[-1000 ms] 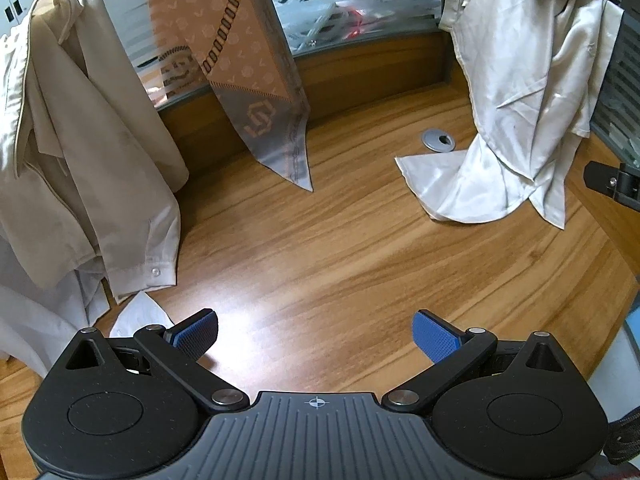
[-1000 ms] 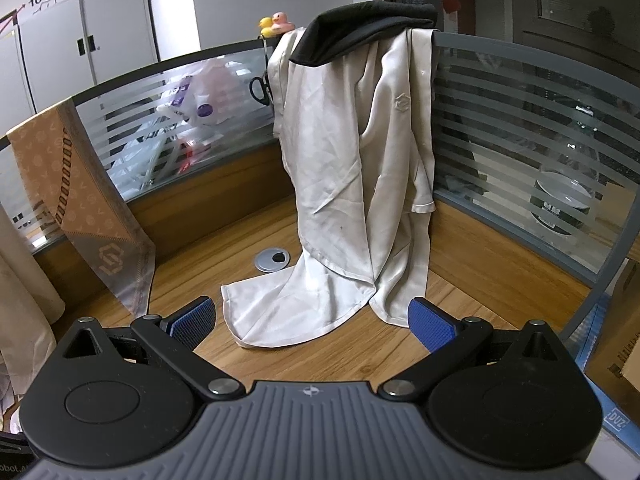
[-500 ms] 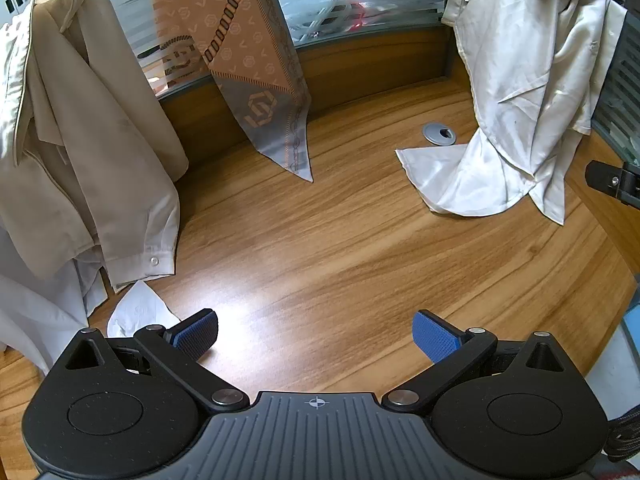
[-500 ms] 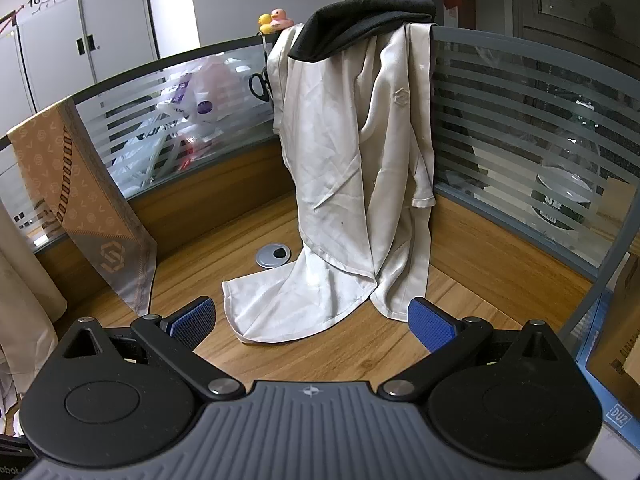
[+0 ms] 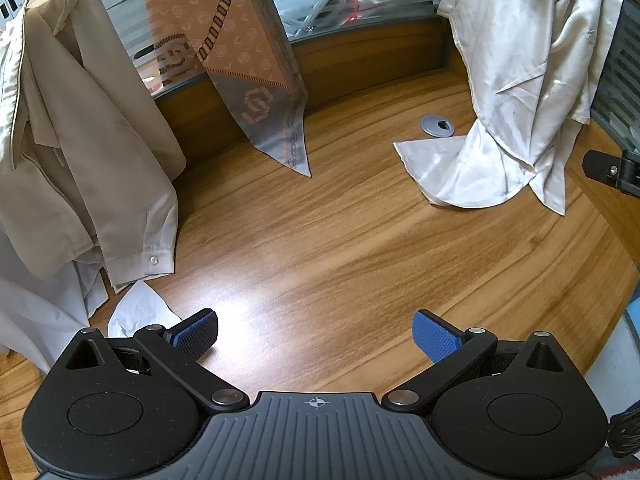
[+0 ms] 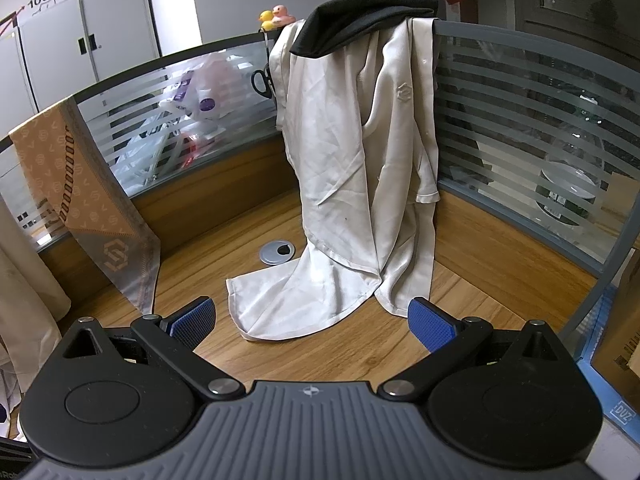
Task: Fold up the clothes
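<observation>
The left gripper [image 5: 315, 334] is held wide apart above the wooden desk [image 5: 340, 248], nothing between its blue pads. The right gripper [image 6: 311, 320] is likewise spread and empty. A cream satin shirt [image 6: 360, 184] is draped over the glass partition [image 6: 520, 128] (its hem pooled on the desk), beside a grey cable grommet [image 6: 277, 253]. A beige shirt [image 5: 80, 140] and a patterned scarf [image 5: 240, 64] are hung further left.

Wooden desk [image 5: 340, 248], grey cable grommet [image 6: 277, 252] set into it. Striped glass partition [image 6: 520, 120] around the edge. Two rubber ducks [image 6: 276, 17] on top rail, scissors [image 6: 263, 80] hanging below. Grey cabinets [image 6: 88, 48] behind.
</observation>
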Action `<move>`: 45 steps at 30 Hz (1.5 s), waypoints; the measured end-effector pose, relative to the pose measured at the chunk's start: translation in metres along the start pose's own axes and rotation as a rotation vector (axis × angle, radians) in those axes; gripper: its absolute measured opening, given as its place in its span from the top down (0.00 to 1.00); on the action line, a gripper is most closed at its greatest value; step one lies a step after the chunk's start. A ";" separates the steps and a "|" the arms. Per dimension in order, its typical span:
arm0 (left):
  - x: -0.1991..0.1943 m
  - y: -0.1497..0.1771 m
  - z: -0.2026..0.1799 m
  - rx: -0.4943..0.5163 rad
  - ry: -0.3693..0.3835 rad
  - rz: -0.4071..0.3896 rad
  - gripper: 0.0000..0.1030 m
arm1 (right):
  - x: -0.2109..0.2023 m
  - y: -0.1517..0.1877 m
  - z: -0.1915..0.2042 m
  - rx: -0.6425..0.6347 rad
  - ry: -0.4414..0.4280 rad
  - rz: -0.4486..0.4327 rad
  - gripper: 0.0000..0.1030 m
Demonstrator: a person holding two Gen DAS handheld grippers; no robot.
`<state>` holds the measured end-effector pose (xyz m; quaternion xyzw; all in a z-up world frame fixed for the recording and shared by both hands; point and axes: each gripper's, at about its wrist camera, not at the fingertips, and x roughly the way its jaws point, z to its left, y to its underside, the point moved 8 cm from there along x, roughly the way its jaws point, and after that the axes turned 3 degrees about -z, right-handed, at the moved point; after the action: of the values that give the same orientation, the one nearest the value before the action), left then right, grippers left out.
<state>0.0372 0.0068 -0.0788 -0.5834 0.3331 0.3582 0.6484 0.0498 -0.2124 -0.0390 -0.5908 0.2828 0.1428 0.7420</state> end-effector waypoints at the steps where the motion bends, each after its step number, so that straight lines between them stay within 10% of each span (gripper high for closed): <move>1: 0.000 0.000 0.000 0.001 0.000 0.001 0.00 | 0.000 0.000 0.000 0.000 0.000 0.000 0.00; 45: -0.015 -0.035 -0.030 0.094 0.101 0.018 0.00 | -0.001 -0.086 0.002 -0.228 -0.085 0.099 0.00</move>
<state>0.0587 -0.0262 -0.0507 -0.5667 0.3873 0.3182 0.6540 0.0969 -0.2325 0.0306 -0.6501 0.2619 0.2352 0.6734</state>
